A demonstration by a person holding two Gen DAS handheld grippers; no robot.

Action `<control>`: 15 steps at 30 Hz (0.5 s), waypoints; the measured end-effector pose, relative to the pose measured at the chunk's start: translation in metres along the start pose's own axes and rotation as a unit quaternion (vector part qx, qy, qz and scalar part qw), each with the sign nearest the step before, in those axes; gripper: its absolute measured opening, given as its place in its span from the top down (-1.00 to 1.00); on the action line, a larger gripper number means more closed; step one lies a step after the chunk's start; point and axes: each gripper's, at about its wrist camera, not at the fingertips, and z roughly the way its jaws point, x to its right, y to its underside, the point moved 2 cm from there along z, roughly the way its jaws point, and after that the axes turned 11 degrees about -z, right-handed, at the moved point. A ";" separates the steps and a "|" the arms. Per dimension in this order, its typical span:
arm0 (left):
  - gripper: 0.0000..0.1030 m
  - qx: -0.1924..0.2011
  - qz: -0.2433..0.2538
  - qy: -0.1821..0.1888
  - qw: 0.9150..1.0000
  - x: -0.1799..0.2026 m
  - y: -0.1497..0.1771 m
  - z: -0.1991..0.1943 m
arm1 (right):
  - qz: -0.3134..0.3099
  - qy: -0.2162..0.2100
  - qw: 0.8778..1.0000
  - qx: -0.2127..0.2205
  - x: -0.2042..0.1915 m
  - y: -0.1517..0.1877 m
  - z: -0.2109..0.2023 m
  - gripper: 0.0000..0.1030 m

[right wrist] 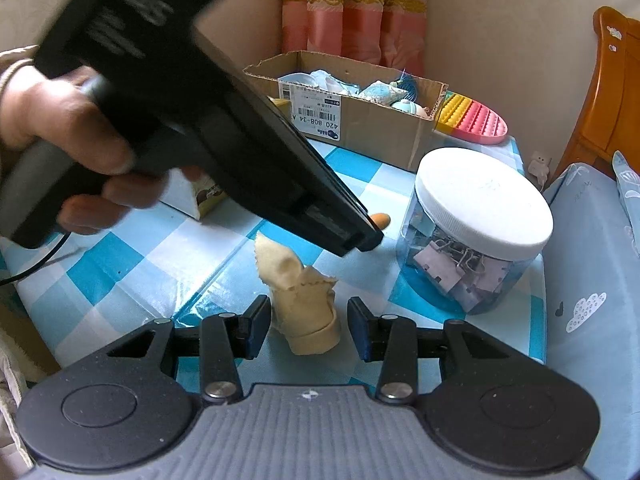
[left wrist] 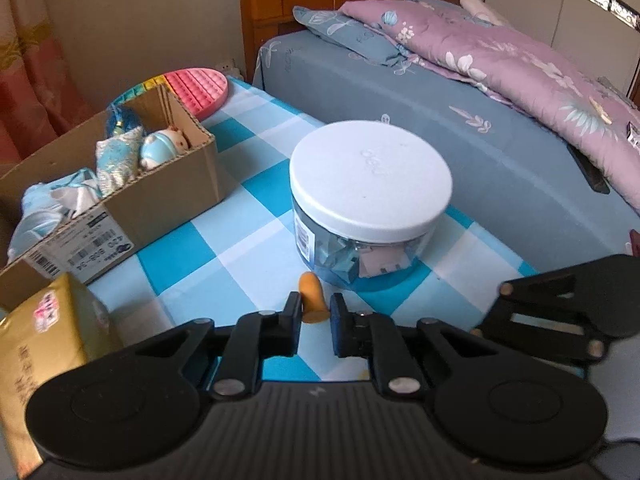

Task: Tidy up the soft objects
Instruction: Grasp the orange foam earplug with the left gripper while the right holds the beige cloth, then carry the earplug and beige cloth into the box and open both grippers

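Observation:
A small orange soft piece (left wrist: 313, 298) lies on the checked tablecloth, its near end between the fingers of my left gripper (left wrist: 316, 322), which is open a little with gaps on both sides. In the right wrist view only its tip (right wrist: 382, 219) shows past the left gripper's (right wrist: 362, 242) body. My right gripper (right wrist: 308, 328) is open around a crumpled beige cloth (right wrist: 302, 300) without touching it. A cardboard box (left wrist: 160, 196) at the left holds several blue soft toys (left wrist: 116, 158); it also shows in the right wrist view (right wrist: 372, 124).
A clear jar with a white lid (left wrist: 370, 184) stands just beyond the orange piece, also in the right wrist view (right wrist: 480, 216). A pink bubble mat (left wrist: 200, 88) lies behind the box. A gold packet (left wrist: 36, 356) is at the left. The bed (left wrist: 460, 120) borders the table.

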 end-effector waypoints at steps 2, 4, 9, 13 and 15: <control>0.75 0.004 -0.004 0.003 1.000 0.000 0.003 -0.010 | 0.002 0.000 1.000 0.001 -0.001 -0.001 0.000 0.09; 0.75 0.006 -0.010 0.006 1.000 -0.001 0.008 -0.023 | 0.002 0.001 1.000 0.003 -0.002 -0.001 0.001 0.09; 0.75 0.012 -0.033 0.004 0.999 -0.007 0.021 -0.048 | 0.007 0.000 1.000 0.006 -0.002 -0.003 0.004 0.09; 0.75 0.014 -0.052 0.000 0.999 -0.011 0.032 -0.065 | 0.000 0.013 1.000 0.000 -0.005 -0.005 0.007 0.29; 0.75 0.014 -0.062 -0.004 0.998 -0.015 0.037 -0.071 | -0.002 0.023 1.000 -0.006 -0.007 -0.006 0.007 0.35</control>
